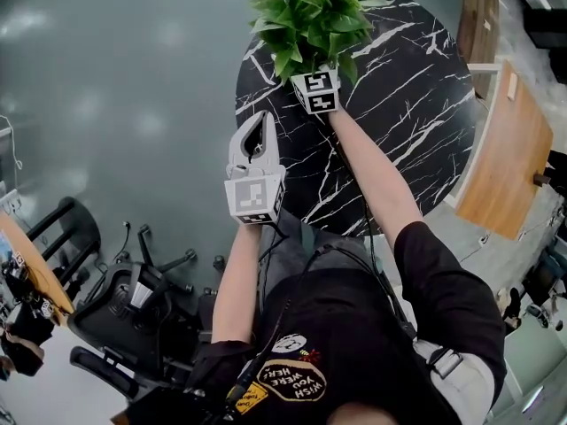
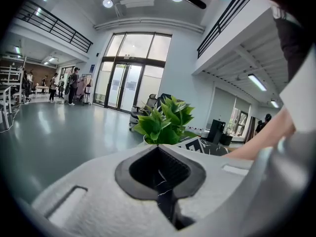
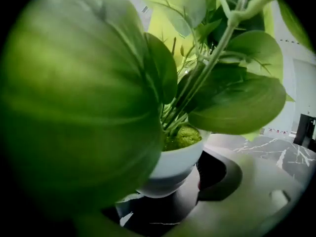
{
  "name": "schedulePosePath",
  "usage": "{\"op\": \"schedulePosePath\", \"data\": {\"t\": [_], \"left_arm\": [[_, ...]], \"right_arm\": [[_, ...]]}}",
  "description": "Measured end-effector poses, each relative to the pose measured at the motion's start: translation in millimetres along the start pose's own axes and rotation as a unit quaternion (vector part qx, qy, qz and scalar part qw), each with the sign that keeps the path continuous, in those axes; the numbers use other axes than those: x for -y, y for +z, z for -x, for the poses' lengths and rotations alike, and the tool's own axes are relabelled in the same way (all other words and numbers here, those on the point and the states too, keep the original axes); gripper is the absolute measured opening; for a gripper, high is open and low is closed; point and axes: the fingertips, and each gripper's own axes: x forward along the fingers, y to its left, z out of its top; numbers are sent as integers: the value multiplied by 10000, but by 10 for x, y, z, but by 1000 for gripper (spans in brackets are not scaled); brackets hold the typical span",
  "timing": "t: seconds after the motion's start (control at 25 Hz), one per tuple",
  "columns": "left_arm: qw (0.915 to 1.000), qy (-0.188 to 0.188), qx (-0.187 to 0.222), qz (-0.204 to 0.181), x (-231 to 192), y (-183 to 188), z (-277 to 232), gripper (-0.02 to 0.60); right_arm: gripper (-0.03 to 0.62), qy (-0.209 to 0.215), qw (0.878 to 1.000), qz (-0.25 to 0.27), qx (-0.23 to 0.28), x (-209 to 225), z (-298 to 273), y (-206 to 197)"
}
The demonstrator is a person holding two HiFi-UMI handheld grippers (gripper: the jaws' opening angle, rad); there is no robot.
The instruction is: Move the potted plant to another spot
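Note:
The potted plant (image 1: 310,20), green leaves in a small white pot (image 3: 170,169), stands on the round black marble table (image 1: 416,104) near its far left edge. My right gripper (image 1: 312,67) reaches in under the leaves. In the right gripper view the pot sits between its wide jaws, with a gap beside the dark right pad (image 3: 217,174), so it is open. A big blurred leaf hides the left jaw. My left gripper (image 1: 264,122) hovers at the table's near left edge, jaws shut and empty. The left gripper view shows the plant (image 2: 165,122) beyond the jaws.
A wooden desk (image 1: 505,158) stands right of the marble table. A black office chair (image 1: 124,317) sits on the grey floor at lower left. Glass doors (image 2: 128,80) and distant people (image 2: 74,85) show in the hall beyond.

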Motion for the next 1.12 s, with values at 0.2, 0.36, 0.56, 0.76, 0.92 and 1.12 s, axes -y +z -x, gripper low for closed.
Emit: {"op": "schedulePosePath", "data": {"t": [0.2, 0.36, 0.56, 0.76, 0.92, 1.12], "left_arm": [[10000, -52, 22, 52, 45, 29, -68, 3], [9999, -101, 14, 4, 120, 61, -166, 3], [9997, -232, -91, 10, 296, -2, -273, 3], [9996, -194, -191, 35, 391, -35, -350, 3], [9994, -246, -262, 10, 460, -46, -411, 3], [9992, -303, -274, -47, 552, -54, -448, 3]], "right_arm": [[494, 12, 10000, 14, 14, 26, -129, 47], [494, 92, 9999, 80, -14, 240, -251, 83], [494, -88, 9999, 17, -59, 846, -291, 125], [494, -506, 9986, -107, -134, 1622, -253, 104], [494, -1032, 9937, -428, -98, 2307, -85, 46], [494, -1567, 9859, -566, -156, 3010, 290, -86]]}}
